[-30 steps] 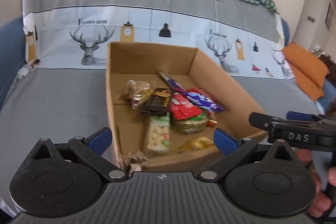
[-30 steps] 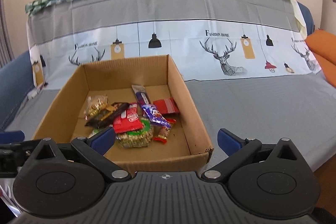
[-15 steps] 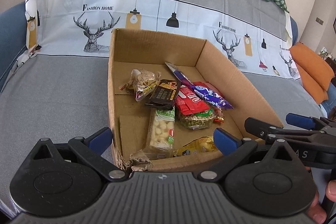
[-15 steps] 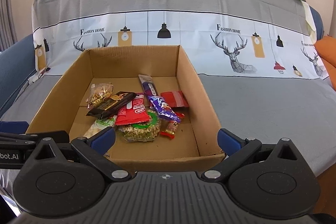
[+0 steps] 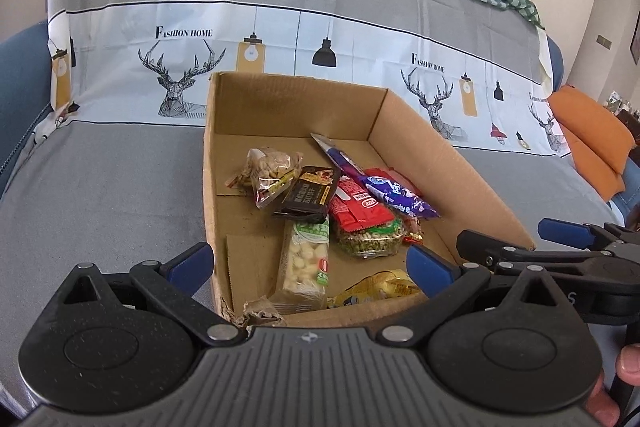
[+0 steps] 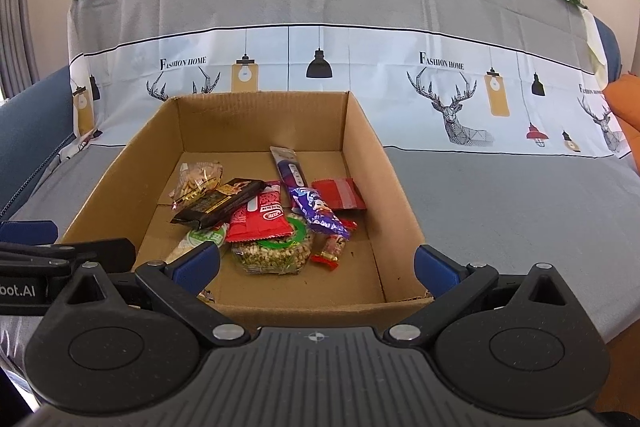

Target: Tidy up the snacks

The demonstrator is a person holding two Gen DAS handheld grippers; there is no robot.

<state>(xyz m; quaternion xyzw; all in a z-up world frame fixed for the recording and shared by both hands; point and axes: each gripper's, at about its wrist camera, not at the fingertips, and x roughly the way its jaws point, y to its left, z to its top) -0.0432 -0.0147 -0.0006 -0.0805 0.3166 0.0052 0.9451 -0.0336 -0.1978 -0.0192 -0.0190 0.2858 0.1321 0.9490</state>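
both tools hang spread and empty over the cardboard box [image 6: 400, 187]; overlapping snacks [image 6: 260, 223] could snag together when pinched

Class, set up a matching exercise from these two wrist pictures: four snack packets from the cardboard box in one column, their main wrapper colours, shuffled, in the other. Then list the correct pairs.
Column 1
1. wafer packet
2. chocolate bar
3. flat dark bar
4. crumpled packet by the near wall

Column 2
A. yellow
B. black
C. red
D. purple

Pairs: 1-C, 2-D, 3-B, 4-A
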